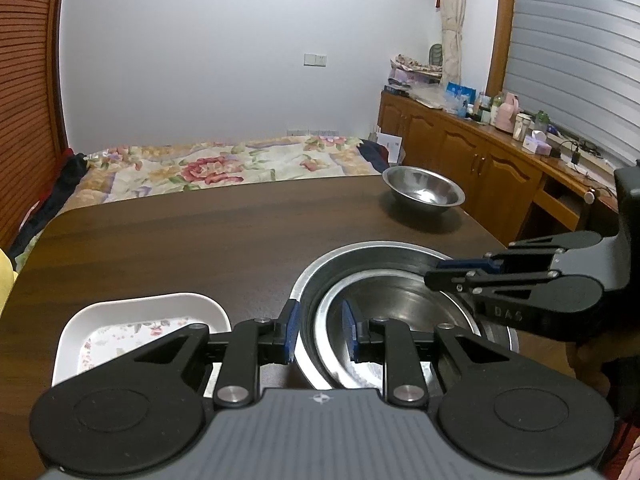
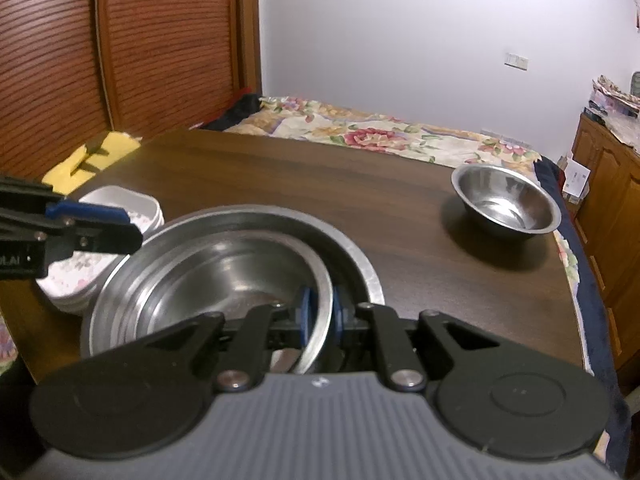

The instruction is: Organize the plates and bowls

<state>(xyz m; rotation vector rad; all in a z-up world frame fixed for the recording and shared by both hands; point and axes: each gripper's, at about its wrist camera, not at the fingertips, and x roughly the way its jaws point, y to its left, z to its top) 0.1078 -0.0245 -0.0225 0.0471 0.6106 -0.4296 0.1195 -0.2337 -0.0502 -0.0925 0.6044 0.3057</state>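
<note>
A large steel bowl [image 1: 360, 250] [image 2: 352, 248] sits near me on the dark wooden table [image 1: 200, 232], and a smaller steel bowl [image 1: 392, 304] [image 2: 224, 264] lies tilted inside it. My left gripper [image 1: 320, 332] [image 2: 134, 236] clamps the large bowl's left rim, one pad outside its wall. The inner bowl's edge also seems to lie between the pads. My right gripper [image 2: 322, 314] [image 1: 432, 276] is shut on the inner bowl's right rim. A third, small steel bowl [image 1: 424, 190] [image 2: 506, 208] stands alone at the far right of the table.
A stack of white rectangular dishes with a flower print [image 1: 140, 320] [image 2: 120, 208] stands just left of the large bowl. A bed with a floral cover [image 1: 224, 164] lies beyond the table's far edge. Wooden cabinets [image 1: 480, 152] run along the right.
</note>
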